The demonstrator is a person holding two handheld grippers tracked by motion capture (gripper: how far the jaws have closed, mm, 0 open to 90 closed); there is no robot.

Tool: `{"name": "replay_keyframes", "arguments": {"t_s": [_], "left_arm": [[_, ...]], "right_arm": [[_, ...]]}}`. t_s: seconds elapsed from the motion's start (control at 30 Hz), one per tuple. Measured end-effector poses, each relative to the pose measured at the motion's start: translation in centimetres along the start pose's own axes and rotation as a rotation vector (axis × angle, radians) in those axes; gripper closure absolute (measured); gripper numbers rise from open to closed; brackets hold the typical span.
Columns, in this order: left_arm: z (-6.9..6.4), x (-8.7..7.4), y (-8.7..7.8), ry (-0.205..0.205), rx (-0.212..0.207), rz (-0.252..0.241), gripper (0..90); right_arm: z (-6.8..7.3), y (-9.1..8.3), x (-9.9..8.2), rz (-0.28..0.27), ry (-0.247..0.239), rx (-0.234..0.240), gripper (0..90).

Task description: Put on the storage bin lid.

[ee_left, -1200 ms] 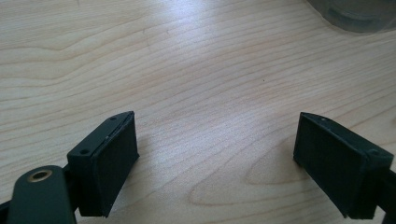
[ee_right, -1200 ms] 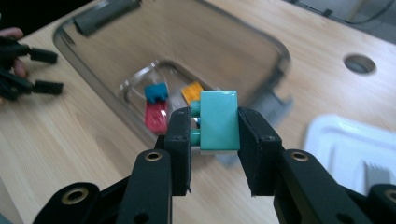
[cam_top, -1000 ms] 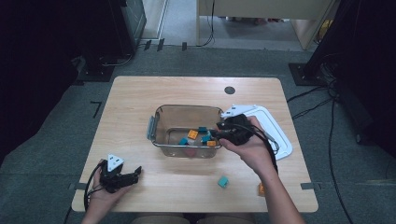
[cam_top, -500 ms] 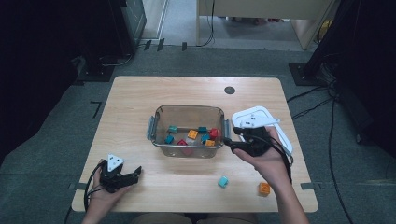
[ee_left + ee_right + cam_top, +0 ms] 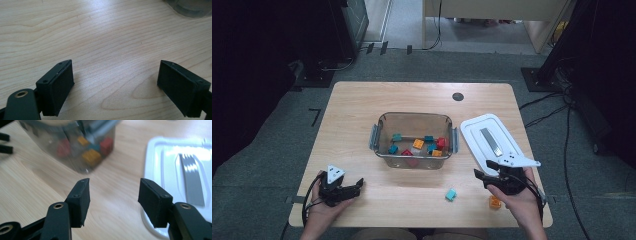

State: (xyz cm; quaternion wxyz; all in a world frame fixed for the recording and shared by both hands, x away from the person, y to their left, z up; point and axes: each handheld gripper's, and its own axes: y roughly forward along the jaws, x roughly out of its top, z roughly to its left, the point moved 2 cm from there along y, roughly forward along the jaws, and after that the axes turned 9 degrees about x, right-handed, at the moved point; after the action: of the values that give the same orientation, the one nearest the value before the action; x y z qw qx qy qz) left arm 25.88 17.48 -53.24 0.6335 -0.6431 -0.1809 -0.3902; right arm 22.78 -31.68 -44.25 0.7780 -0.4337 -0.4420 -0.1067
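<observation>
My right hand-held gripper (image 5: 484, 176) hangs over the near right part of the surface (image 5: 362, 110), jaws partly apart after just opening, nothing between them. From its own view the jaws (image 5: 113, 197) frame bare wood, with the container ahead and the lid's edge under the right jaw.

Orange block (image 5: 495, 202): small, square, bright orange, studded top; lies on the surface just beside my right hand, toward the near edge.

Teal block (image 5: 451, 194): small cube, turquoise; lies apart on the wood, between the two hand-held grippers and nearer the right one.

Container (image 5: 382, 131): clear rectangular tub with grey side clips, mid-surface; holds a loose heap of teal, orange and red blocks (image 5: 418, 144).

Lid (image 5: 472, 131): white, rounded rectangle with a grey strip along its middle; lies flat, right of the container.

My left hand-held gripper (image 5: 357, 184): resting low at the near left, jaws wide apart, only wood grain between them.
</observation>
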Motion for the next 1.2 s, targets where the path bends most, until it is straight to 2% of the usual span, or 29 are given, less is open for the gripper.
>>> {"name": "replay_keyframes", "arguments": {"t_s": [0.1,0.23,0.33,0.5,0.63,0.83,0.97,1.07,1.2], "left_arm": [[0.0,0.0,0.0,0.000,0.000,0.000,13.5],[0.0,0.0,0.0,0.000,0.000,0.000,13.5],[0.0,0.0,0.0,0.001,0.001,0.000,13.5],[0.0,0.0,0.0,0.001,0.001,0.000,13.5],[0.0,0.0,0.0,0.001,0.001,0.000,13.5],[0.0,0.0,0.0,0.001,0.001,0.000,13.5],[0.0,0.0,0.0,0.001,0.001,0.000,13.5],[0.0,0.0,0.0,0.001,0.001,0.000,13.5],[0.0,0.0,0.0,0.001,0.000,0.001,13.5]], "right_arm": [[-0.7,-0.1,-1.9,0.022,0.026,-0.014,42.7],[-1.3,-0.7,-4.3,0.013,0.062,-0.016,41.2],[-1.4,-0.9,-5.5,0.037,0.042,-0.023,38.6],[-1.3,-1.1,-7.1,0.085,-0.012,0.000,29.1],[-1.8,-1.1,-8.4,0.118,-0.022,0.030,27.0],[-2.1,-1.7,-9.4,0.128,-0.064,0.077,26.5],[-2.2,-1.8,-10.4,0.176,-0.101,0.096,30.8],[-2.3,-1.5,-11.1,0.212,-0.126,0.090,37.3],[-2.2,-1.4,-11.1,0.207,-0.162,0.072,48.8]]}}
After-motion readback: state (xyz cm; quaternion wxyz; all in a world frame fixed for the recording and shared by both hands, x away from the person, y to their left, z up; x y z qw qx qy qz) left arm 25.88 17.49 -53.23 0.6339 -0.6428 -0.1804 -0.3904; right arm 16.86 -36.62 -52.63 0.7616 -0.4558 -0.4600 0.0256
